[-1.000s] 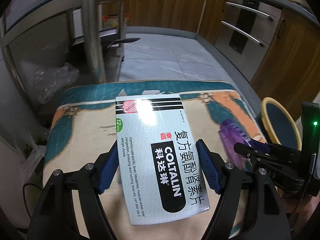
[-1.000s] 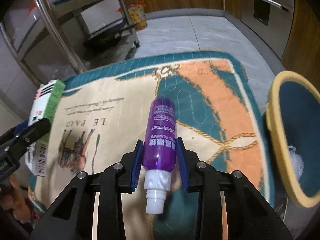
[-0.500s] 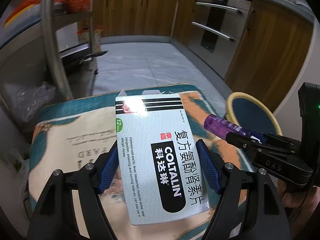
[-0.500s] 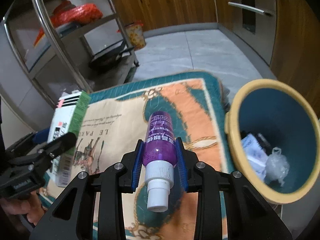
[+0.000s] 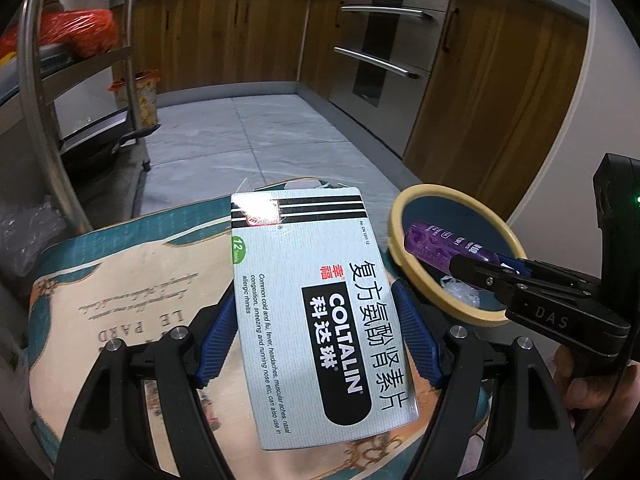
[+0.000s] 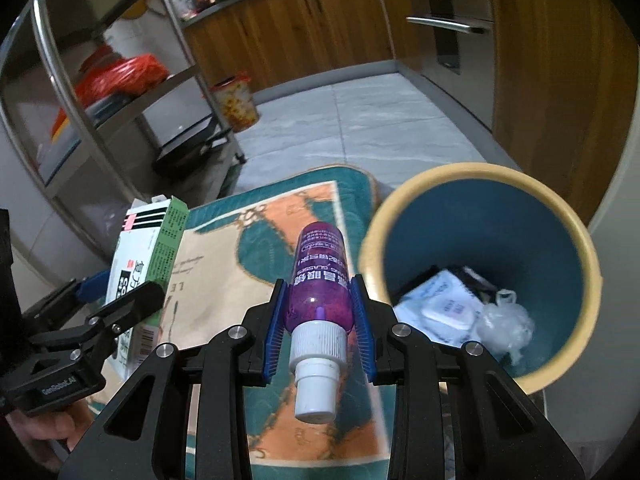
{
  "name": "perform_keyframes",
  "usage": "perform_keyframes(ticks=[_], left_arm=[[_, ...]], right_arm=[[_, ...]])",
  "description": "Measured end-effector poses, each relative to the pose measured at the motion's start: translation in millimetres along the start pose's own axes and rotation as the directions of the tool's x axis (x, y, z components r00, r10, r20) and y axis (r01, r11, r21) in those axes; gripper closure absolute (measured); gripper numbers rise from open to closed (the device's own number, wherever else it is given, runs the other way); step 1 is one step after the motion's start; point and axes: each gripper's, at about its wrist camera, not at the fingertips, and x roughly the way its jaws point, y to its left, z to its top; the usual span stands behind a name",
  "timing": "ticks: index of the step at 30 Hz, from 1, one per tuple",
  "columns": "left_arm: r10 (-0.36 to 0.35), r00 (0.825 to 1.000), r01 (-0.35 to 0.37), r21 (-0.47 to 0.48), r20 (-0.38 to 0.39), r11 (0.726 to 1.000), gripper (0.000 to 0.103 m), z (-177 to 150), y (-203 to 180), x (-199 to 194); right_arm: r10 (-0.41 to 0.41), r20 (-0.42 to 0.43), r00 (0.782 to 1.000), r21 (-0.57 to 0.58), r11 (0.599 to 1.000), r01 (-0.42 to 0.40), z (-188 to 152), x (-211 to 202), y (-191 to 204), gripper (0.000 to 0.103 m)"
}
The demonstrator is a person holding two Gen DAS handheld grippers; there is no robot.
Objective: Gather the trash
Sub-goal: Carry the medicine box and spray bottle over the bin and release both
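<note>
My left gripper (image 5: 316, 330) is shut on a white Coltalin medicine box (image 5: 316, 296), held above the patterned mat (image 5: 132, 280). The box also shows at the left of the right wrist view (image 6: 144, 256). My right gripper (image 6: 320, 320) is shut on a purple spray bottle (image 6: 320, 276) with a white cap, held beside the rim of the bin. In the left wrist view the bottle (image 5: 444, 244) hangs over the bin's opening. The blue bin with a yellow rim (image 6: 576, 232) stands right of the mat and holds white wrappers and a plastic bag.
A steel shelf rack (image 6: 120, 92) with a red bag and a pan stands at the left. Wooden cabinets and an oven (image 5: 384, 56) line the back and right. Grey tiled floor (image 5: 248, 140) lies beyond the mat.
Both grippers have risen and swung right with their loads. The purple bottle has moved from over the mat to the bin's rim. The bin's inside has come into view.
</note>
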Motion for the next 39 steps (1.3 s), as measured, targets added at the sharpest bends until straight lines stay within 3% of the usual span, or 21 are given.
perform_keyframes(ticks=[14,25,32,39], left_arm=[[-0.067,0.998,0.066,0.041,0.003,0.997,0.030,8,-39,11],[-0.133,0.991,0.133,0.056,-0.005,0.990,0.030,11,-43,20],[-0.243,0.970,0.242,0.091,-0.003,0.966,0.030,13,-67,33],[-0.277,0.959,0.282,0.100,-0.064,0.954,0.030,14,-89,70]], right_arm=[[-0.052,0.035,0.998,0.050,0.997,0.051,-7,-27,-34,0.070],[-0.099,0.039,0.994,0.100,0.991,0.094,-14,-40,-61,0.070],[-0.142,0.016,0.990,0.142,0.980,0.139,-24,-43,-90,0.070],[-0.182,-0.027,0.983,0.172,0.968,0.184,-34,-38,-112,0.069]])
